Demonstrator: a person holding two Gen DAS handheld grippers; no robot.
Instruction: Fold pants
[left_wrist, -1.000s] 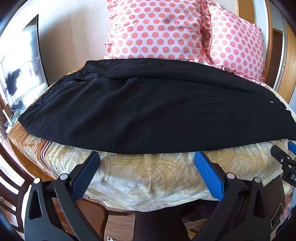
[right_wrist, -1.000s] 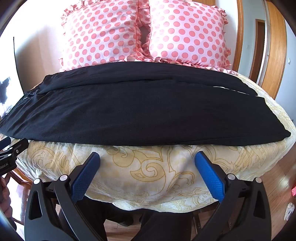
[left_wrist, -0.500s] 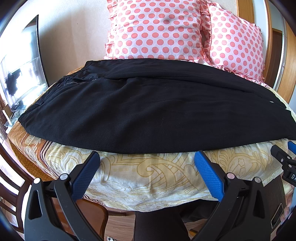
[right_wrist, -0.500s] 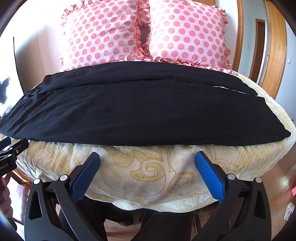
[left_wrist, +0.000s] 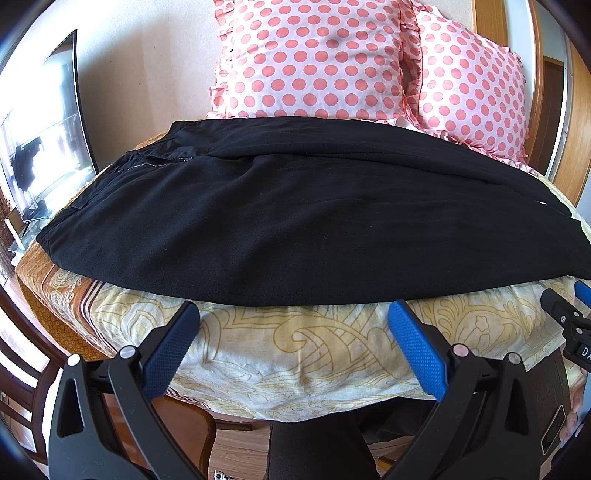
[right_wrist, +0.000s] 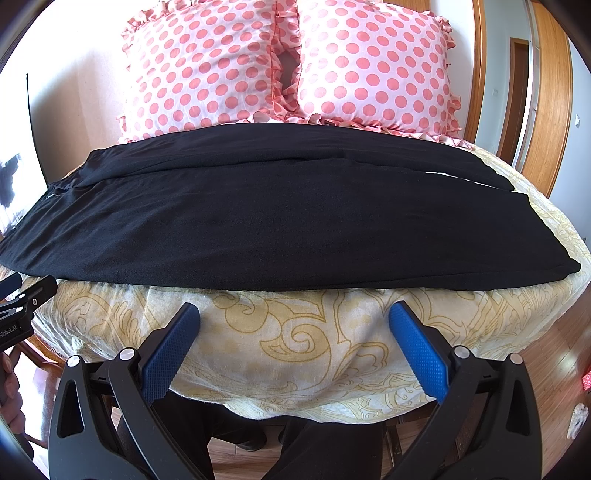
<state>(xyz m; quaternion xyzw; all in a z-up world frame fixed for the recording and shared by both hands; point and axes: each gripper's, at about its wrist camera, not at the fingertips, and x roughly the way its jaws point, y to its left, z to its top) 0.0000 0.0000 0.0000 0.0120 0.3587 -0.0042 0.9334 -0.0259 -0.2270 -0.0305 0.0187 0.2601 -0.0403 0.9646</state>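
Note:
Black pants (left_wrist: 295, 221) lie flat across the bed, waistband at the left, legs running right; they also show in the right wrist view (right_wrist: 280, 221), leg hems at the right. My left gripper (left_wrist: 293, 325) is open and empty, just short of the pants' near edge. My right gripper (right_wrist: 293, 325) is open and empty, also just short of the near edge. The right gripper's tip shows at the right edge of the left wrist view (left_wrist: 569, 317).
The bed has a yellow patterned cover (left_wrist: 295, 354), also seen in the right wrist view (right_wrist: 295, 339). Two pink polka-dot pillows (right_wrist: 288, 66) stand at the back. A TV (left_wrist: 44, 140) stands at the left. A wooden chair (left_wrist: 22, 398) is by the bed's near left.

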